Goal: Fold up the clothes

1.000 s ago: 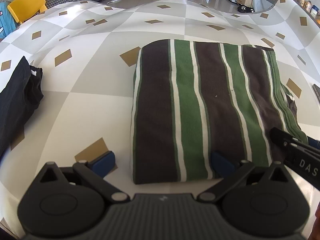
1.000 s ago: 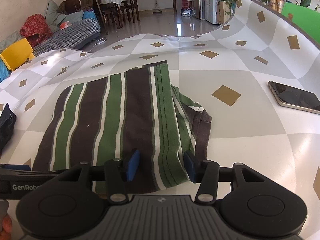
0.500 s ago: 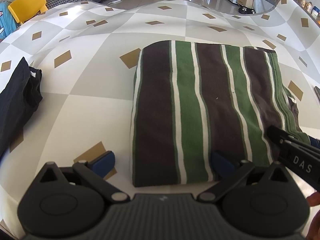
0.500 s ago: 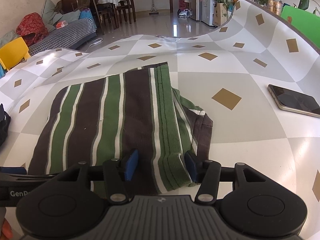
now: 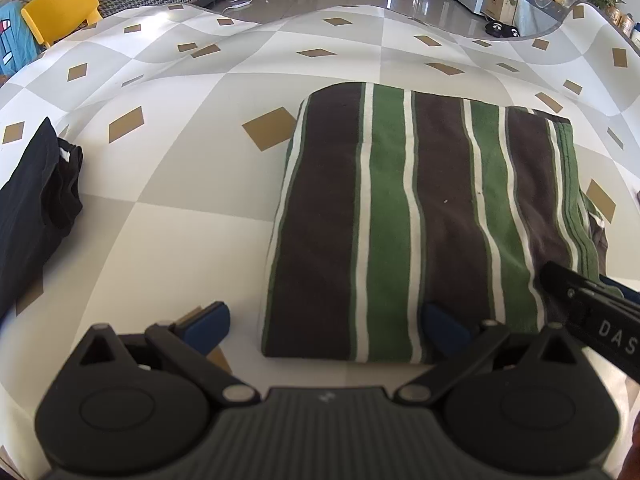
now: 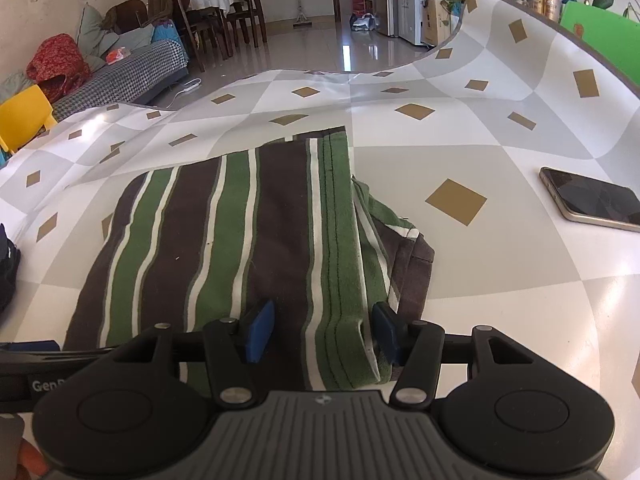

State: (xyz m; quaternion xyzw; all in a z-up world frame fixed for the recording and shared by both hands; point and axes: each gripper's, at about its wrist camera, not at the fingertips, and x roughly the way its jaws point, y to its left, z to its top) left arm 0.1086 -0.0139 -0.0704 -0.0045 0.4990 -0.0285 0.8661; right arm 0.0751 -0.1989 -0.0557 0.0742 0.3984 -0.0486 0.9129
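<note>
At 9 o'clock in your left wrist view a black garment (image 5: 30,208) is lying bunched on the checked tablecloth (image 5: 192,208), well apart from the work. Your left gripper (image 5: 324,322) is sitting at 6 o'clock with its jaws spread wide: the left blue pad (image 5: 206,322) is resting on bare cloth, the right pad (image 5: 442,326) is lying on the near hem of the striped shirt (image 5: 416,216), so it is gripping nothing. The shirt, folded into a rectangle of brown, green and white stripes, is lying flat on the table at centre. Your right gripper (image 6: 322,334) is straddling the shirt's near right corner, jaws parted with the double-stitched green edge between the pads; you are not pinching it. A loose flap (image 6: 408,256) is sticking out at 3 o'clock of the fold. A smartphone (image 6: 592,200) is lying face up at 3 o'clock, well apart.
</note>
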